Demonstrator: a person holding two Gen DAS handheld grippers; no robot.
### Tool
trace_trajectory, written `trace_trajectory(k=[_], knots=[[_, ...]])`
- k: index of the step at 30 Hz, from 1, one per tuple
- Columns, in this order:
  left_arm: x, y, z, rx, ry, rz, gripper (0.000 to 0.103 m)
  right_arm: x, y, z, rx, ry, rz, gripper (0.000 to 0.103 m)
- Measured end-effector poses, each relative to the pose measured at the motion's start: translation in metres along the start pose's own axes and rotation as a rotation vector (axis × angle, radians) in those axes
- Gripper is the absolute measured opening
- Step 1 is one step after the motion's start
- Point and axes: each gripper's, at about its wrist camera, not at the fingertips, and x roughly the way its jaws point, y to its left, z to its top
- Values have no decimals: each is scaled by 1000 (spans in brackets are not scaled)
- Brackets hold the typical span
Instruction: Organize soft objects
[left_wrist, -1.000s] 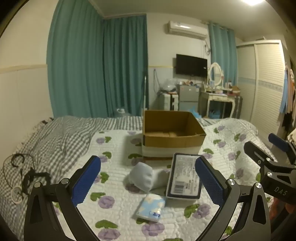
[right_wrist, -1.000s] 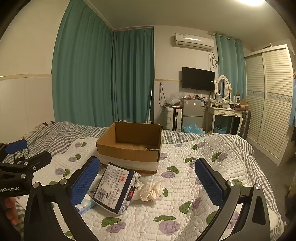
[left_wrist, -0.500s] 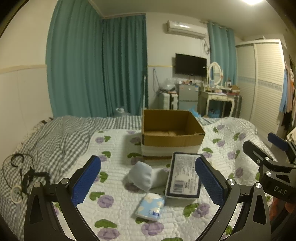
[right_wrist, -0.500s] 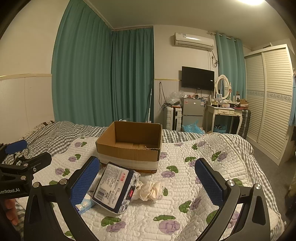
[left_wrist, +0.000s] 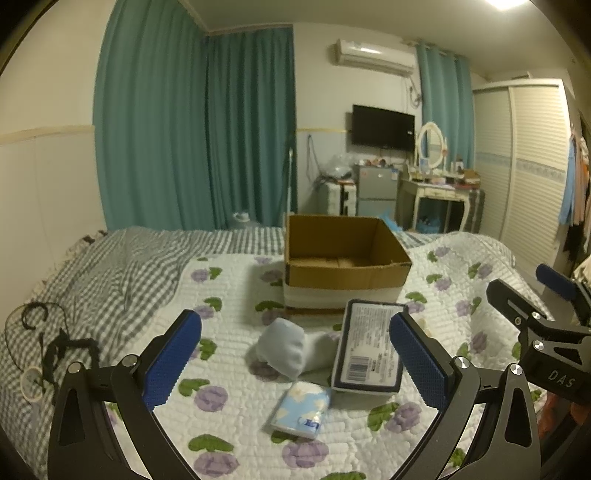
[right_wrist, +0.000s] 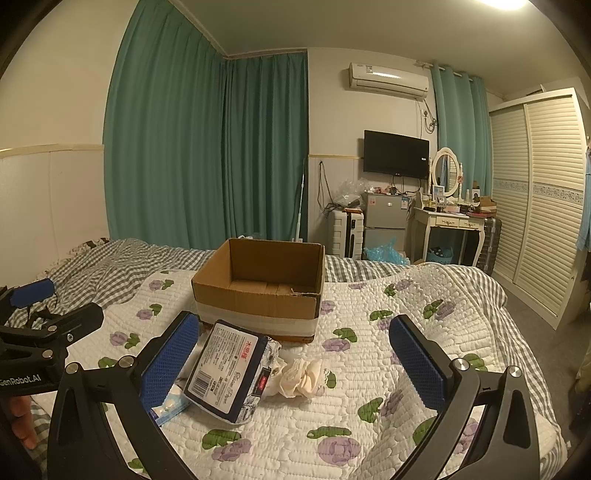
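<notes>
An open, empty cardboard box (left_wrist: 343, 258) (right_wrist: 258, 288) stands on the flowered quilt. In front of it lie a dark tissue pack with a white label (left_wrist: 369, 347) (right_wrist: 229, 369), a pale blue sock bundle (left_wrist: 284, 347), a small blue tissue packet (left_wrist: 301, 408) (right_wrist: 168, 406) and a cream crumpled cloth (right_wrist: 301, 376). My left gripper (left_wrist: 295, 369) is open and empty, above the bed near the sock bundle. My right gripper (right_wrist: 295, 365) is open and empty, above the cream cloth. Each gripper shows at the edge of the other's view.
A grey checked blanket (left_wrist: 110, 273) covers the bed's left side, with black cables (left_wrist: 55, 343) on it. Teal curtains (right_wrist: 207, 147), a TV (right_wrist: 395, 153), a small fridge (right_wrist: 384, 218), a vanity desk (right_wrist: 450, 225) and a slatted wardrobe (right_wrist: 539, 199) stand beyond the bed.
Both views have shifted very slightly; the objects on the bed have not moved and both grippers stay open.
</notes>
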Motion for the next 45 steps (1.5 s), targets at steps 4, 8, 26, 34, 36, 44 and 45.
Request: trace_trajectory(k=[4,8,26,34,36,44,45], knots=[[0,-1,0,1,0,-1,103,0,4,-3,1,1,0,103],[0,0,0,1,0,0,103,1,4,-4,0,1,0,103],[0,0,4,3,-5,3,103,2,4,-3,0,3,0,103],[-2,0,7,8,-14,1,103,2,4,-4,0,3,-1,103],[-3,0,8,6,-22,4,103,4,4,-5,0,3,-1,103],[-16,-2,12,17,-61,7,103,0,5,-1,3,-3,7,103],[-18,-2,13,16,-66,5,103,-1,5,0,3,-4,9,103]])
